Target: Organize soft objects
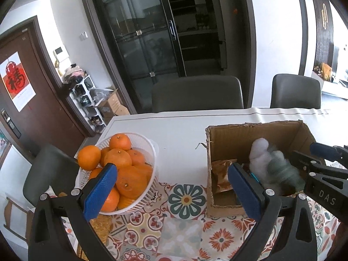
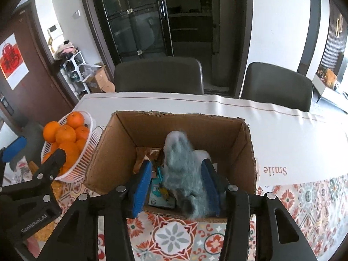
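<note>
1. Sitting at the table's left edge, a white basket [image 1: 139,198] holds oranges [image 1: 118,158].
2. Hovering over the patterned cloth [image 1: 180,235] between basket and box, the left gripper [image 1: 174,193] has its jaws spread wide, holding nothing.
3. Further right stands an open cardboard box [image 2: 121,143], with packets [image 2: 159,192] on its floor.
4. Over the box's near wall, the right gripper [image 2: 177,187] has its jaws parted; a blurred grey-blue plush toy [image 2: 182,169] rests against the right-hand pad, its top inside the box.
</note>
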The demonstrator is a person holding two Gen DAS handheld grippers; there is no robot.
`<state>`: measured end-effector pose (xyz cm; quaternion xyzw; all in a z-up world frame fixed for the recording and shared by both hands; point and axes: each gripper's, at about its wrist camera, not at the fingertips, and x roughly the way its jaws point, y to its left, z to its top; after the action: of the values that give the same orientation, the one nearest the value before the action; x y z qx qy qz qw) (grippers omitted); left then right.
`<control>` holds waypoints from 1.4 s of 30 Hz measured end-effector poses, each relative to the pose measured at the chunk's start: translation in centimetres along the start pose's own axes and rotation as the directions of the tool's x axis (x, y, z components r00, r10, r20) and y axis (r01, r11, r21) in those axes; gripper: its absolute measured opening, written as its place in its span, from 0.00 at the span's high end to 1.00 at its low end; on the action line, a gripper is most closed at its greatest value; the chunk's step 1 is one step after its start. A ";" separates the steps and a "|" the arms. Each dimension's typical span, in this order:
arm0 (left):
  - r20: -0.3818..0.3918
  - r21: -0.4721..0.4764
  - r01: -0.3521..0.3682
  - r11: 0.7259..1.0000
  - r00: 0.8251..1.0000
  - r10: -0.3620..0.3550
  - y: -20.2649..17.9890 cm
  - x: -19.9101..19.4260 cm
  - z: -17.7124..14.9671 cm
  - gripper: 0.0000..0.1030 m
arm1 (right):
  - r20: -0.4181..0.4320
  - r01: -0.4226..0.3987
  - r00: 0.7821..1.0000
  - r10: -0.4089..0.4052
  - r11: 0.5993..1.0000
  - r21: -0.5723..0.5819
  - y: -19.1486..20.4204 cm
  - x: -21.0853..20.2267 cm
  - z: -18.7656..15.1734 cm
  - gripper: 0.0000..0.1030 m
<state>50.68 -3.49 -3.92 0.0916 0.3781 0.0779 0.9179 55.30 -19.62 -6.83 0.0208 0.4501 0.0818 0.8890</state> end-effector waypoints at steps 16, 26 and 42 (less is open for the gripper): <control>0.151 0.035 0.064 0.997 0.986 -0.069 3.7 -10.6 -3.4 0.00 | 0.176 0.139 0.972 -0.157 0.984 0.113 2.4 -12.1 -5.6 0.27; 0.262 0.030 0.050 0.998 0.963 -0.056 5.9 -19.8 -8.4 0.00 | 0.313 0.202 0.919 -0.238 0.969 0.142 4.8 -21.8 -12.8 0.16; 0.318 0.007 0.041 0.999 0.947 -0.041 6.6 -31.1 -18.8 0.00 | 0.392 0.208 0.891 -0.228 0.974 0.094 6.7 -31.8 -24.0 0.16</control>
<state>15.08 -1.62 5.62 0.0952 0.2270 0.0430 0.9683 16.68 -19.14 5.02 0.0085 0.2600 -0.0356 0.9649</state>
